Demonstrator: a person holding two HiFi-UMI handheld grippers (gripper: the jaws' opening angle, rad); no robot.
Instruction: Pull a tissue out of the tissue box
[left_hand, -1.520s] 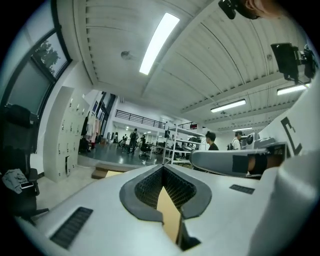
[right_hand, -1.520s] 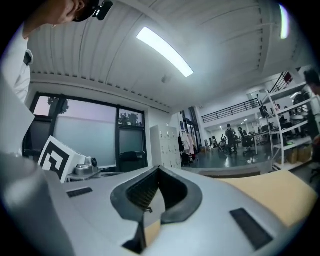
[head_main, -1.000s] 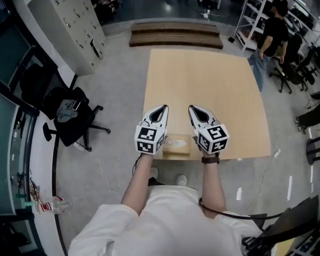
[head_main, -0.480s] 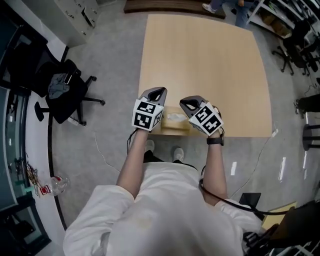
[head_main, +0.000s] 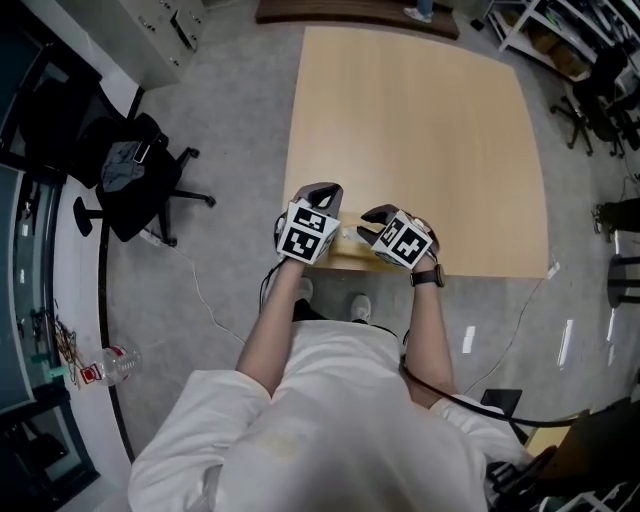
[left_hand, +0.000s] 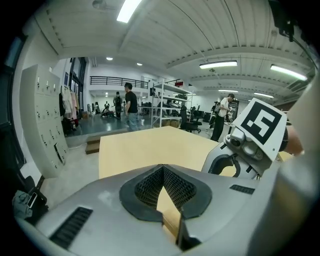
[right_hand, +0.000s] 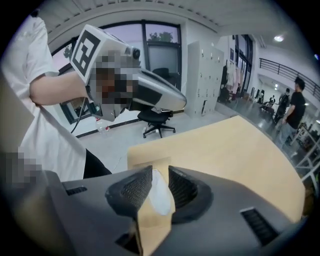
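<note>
Box (head_main: 350, 250) at table (head_main: 420, 120) 6 o'clock edge. Right gripper (right_hand: 160, 172) at its 3 o'clock, jaws opening, tissue (right_hand: 161, 197) between them. Left gripper (left_hand: 163, 169) at 9, clenched, empty.

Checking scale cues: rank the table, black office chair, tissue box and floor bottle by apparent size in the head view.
1. Table
2. Black office chair
3. Tissue box and floor bottle: unranked, both look small and the box is mostly hidden.
</note>
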